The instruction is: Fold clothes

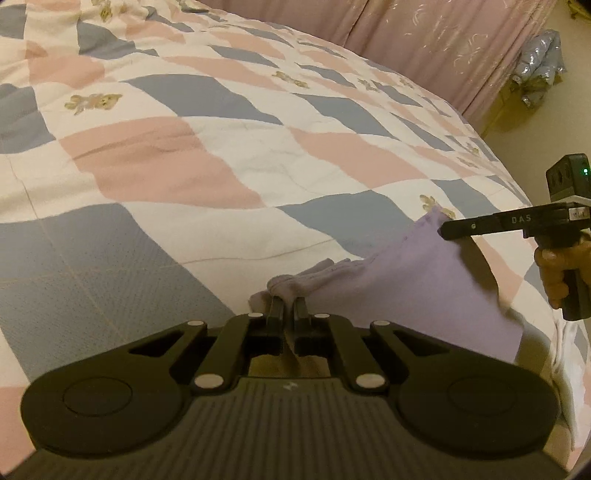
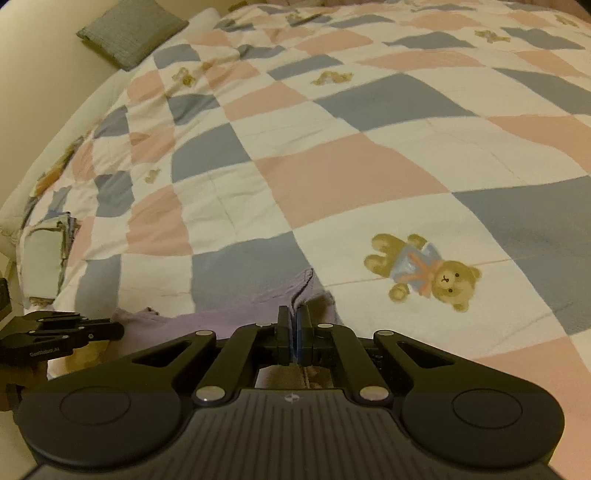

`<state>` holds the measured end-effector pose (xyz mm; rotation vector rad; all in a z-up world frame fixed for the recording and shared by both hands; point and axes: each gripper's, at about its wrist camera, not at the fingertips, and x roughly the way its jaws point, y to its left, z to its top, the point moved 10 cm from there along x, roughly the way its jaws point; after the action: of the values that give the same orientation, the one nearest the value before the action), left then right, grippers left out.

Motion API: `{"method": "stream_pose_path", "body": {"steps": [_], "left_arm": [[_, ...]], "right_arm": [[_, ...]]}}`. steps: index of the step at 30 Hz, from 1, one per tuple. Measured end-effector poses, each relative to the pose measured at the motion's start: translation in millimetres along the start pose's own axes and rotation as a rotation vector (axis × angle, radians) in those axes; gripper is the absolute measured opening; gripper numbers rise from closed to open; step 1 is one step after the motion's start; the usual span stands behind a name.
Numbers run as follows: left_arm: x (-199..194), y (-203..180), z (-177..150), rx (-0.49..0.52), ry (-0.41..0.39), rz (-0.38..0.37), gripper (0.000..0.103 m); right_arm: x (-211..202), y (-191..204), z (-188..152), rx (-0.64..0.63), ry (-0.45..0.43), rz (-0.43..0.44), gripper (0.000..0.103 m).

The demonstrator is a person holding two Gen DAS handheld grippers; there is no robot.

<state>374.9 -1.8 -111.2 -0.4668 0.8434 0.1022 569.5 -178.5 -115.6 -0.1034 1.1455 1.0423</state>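
Note:
A lilac garment (image 1: 424, 280) is stretched in the air just above the near edge of the bed. My left gripper (image 1: 289, 301) is shut on one bunched corner of it. My right gripper (image 2: 294, 314) is shut on another edge of the lilac garment (image 2: 229, 314), which hangs between the two tools. In the left wrist view the right gripper (image 1: 448, 230) comes in from the right, held by a hand (image 1: 557, 273). In the right wrist view the left gripper (image 2: 116, 330) reaches in from the left edge.
The bed carries a checked quilt (image 1: 207, 147) in pink, blue and white with teddy bear prints (image 2: 424, 273). A grey cushion (image 2: 131, 31) lies at the far left corner. Pink curtains (image 1: 436, 40) hang beyond the bed, with a bundle (image 1: 539, 70) on the floor.

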Motion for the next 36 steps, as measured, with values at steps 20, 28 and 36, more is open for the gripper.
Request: {"method": "stream_pose_path", "body": {"steps": [20,28,36], "left_arm": [[-21,10,10,-0.066,-0.02,0.088,0.004],[12,-15,13,0.065,0.05,0.027,0.005],[16,7,0,0.094,0.096,0.121,0.002]], "right_arm": [[-31,-18,-7,0.045,-0.065,-0.069,0.014],[3,51,-32,-0.182,0.039,0.041,0.014],[0,-9,-13,-0.104,-0.003,-0.141,0.016]]}}
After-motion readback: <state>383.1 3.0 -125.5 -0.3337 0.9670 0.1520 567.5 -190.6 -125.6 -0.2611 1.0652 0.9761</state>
